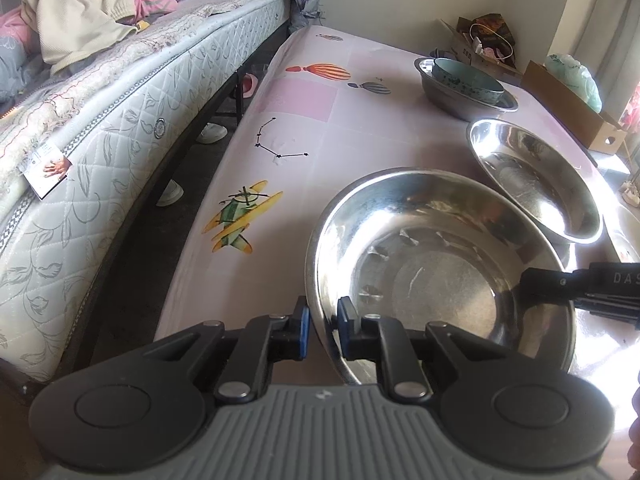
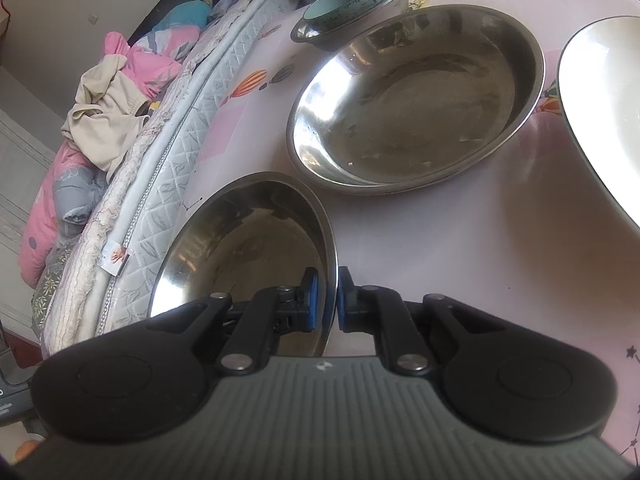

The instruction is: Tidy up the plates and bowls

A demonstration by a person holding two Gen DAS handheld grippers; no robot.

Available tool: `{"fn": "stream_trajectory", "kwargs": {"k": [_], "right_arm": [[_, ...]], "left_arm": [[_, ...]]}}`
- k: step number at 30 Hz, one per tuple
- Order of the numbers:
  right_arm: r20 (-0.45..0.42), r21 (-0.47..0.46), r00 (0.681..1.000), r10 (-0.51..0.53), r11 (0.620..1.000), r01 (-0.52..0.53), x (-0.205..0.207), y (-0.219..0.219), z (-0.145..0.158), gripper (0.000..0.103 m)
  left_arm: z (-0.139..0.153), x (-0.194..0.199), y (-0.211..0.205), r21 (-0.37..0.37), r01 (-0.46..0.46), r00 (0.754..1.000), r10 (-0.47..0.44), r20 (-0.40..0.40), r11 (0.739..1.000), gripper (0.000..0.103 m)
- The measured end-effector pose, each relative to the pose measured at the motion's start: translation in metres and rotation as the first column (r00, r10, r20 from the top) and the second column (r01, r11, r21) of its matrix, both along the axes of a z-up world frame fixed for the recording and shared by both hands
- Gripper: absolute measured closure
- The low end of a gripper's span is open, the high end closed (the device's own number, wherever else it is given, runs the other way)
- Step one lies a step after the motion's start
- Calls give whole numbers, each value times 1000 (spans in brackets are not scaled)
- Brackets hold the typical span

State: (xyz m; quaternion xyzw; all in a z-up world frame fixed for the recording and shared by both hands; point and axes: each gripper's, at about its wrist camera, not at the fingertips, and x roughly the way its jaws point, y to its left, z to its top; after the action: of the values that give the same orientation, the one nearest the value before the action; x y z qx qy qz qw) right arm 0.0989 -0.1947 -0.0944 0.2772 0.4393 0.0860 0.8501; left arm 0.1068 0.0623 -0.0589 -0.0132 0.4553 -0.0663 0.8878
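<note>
- The left hand-held gripper (image 1: pixel 323 322) was clamped on the near rim of a steel plate (image 1: pixel 432 276), one pad outside the rim and one inside.
- The right hand-held gripper (image 2: pixel 328 300) was clamped on the same plate's opposite rim (image 2: pixel 329 248), so both held it.
- That plate sat at the near edge of the desk (image 1: pixel 360 120), close to the side facing the bed (image 1: pixel 132 112).
- A second steel plate (image 2: pixel 416 96) lay on the desk just beyond the held plate.
- Farther beyond it stood a steel bowl (image 1: pixel 452 98) with a pale blue bowl (image 1: pixel 468 78) inside.
- A white plate (image 2: pixel 600 92) lay to the right of the second steel plate.
</note>
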Motion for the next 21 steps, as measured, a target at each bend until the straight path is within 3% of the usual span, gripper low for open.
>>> {"fn": "stream_trajectory", "kwargs": {"k": [21], "right_arm": [[41, -46, 999, 17, 999, -15, -9, 9, 8, 95]], "left_arm": [[13, -16, 3, 13, -7, 997, 6, 74, 1000, 89]]}}
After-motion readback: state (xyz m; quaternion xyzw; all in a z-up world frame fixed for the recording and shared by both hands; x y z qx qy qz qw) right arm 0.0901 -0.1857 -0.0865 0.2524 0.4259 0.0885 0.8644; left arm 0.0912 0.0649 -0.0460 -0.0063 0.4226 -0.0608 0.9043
